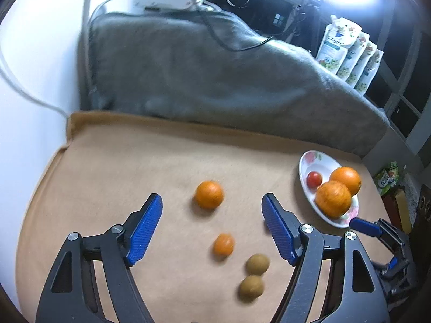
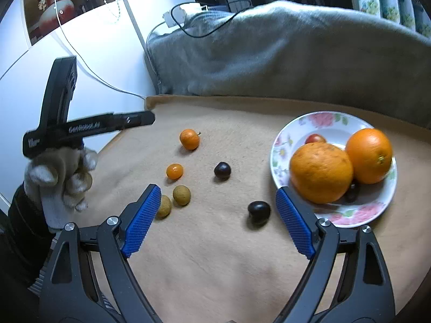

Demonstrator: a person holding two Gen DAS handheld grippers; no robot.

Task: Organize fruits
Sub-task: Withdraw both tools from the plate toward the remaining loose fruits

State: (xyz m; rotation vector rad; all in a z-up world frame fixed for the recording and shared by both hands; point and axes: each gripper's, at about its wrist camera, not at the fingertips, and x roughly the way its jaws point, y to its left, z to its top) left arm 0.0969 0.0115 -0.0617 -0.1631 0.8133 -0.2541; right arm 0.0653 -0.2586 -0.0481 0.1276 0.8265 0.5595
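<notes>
Both your left tongs (image 1: 211,226) and right tongs (image 2: 216,220) gape empty. The dark plum (image 2: 259,212) lies beside the plate (image 2: 280,145) — a clumsy pinch rolls it off the blanket-covered counter (image 2: 215,255).

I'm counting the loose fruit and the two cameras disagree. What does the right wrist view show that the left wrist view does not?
Only the right wrist view shows two dark fruits on the cloth, another dark one on the plate behind the oranges, and the gloved left hand.

Only the left wrist view shows the pouches at far right.

Both show the floral plate with two oranges and a red fruit, plus two small orange fruits and two tan ones on the cloth.
</notes>
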